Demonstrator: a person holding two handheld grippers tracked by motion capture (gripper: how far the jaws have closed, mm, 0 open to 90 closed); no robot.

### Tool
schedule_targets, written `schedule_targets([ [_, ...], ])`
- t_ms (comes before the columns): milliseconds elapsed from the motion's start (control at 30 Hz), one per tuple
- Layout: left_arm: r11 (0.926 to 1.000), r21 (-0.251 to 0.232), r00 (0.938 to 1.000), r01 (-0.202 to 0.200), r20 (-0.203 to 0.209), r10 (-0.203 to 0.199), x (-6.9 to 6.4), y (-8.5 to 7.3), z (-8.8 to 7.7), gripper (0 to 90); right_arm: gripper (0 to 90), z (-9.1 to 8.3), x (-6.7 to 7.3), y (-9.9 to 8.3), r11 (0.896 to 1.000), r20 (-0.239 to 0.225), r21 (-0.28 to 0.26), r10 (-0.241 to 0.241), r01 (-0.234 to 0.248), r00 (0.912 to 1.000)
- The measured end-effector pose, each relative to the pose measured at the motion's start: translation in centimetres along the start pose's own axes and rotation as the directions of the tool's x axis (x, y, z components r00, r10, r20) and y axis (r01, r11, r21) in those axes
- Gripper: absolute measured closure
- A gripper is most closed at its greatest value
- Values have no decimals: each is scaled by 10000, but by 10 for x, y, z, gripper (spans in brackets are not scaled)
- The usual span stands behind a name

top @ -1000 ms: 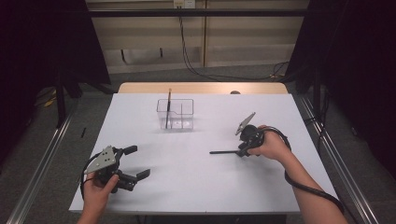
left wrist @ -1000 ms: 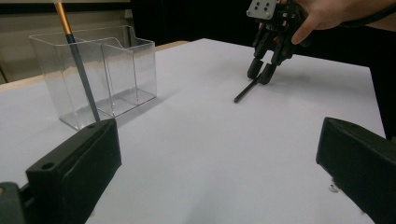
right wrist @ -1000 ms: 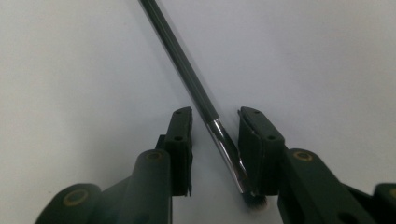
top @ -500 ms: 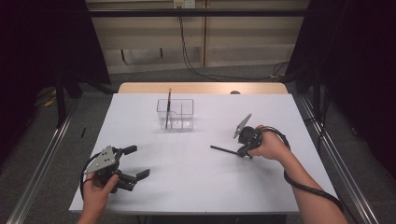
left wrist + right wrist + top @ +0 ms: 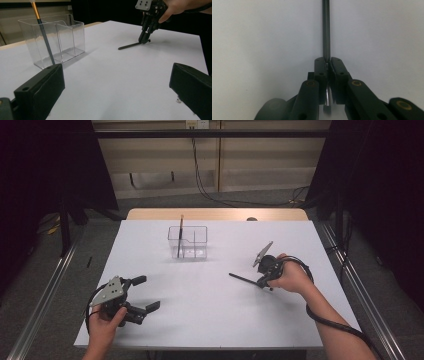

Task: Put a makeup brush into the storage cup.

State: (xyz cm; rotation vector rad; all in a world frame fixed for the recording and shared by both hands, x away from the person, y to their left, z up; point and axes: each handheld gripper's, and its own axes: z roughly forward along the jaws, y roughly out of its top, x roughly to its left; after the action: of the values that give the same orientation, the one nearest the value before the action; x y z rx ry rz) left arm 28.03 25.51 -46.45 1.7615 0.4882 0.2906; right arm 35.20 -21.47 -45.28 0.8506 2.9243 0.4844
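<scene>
My right hand-held gripper (image 5: pixel 261 281) has just closed its jaws on one end of the dark pen (image 5: pixel 243 279), which lies flat on the white surface (image 5: pixel 210 320), right of the middle. My left hand-held gripper (image 5: pixel 142 293) rests near the front left corner with its jaws wide apart and nothing between them. The clear organizer (image 5: pixel 188 242) stands further back, with one pencil (image 5: pixel 180 236) upright in its left compartment.

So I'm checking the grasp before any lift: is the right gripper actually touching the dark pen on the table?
Touching. In the right gripper view, the right gripper has both jaws closed against the dark pen, with no gap on either side.
</scene>
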Motion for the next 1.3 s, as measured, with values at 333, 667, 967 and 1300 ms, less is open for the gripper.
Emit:
schedule_targets([
  [333, 10000, 78, 10000, 14, 52, -14, -2, 0, 3, 0, 847, -12, 4, -7, 9995, -125, -297, -104, 100, 9999],
  [667, 9999, 111, 10000, 1, 67, -2, -1, 0, 4, 0, 846, -12, 11, -4, 9987, -378, -420, -302, 286, 9988],
  [967, 9999, 162, 9999, 58, 107, -59, 0, -2, 5, 0, 842, 2, 8, -5, 9996, -124, 65, -290, 290, 9995],
  [1300, 9999, 151, 9999, 31, 101, -33, -1, -1, 6, 0, 845, 3, 6, -2, 9997, -260, 217, -63, 69, 9996],
])
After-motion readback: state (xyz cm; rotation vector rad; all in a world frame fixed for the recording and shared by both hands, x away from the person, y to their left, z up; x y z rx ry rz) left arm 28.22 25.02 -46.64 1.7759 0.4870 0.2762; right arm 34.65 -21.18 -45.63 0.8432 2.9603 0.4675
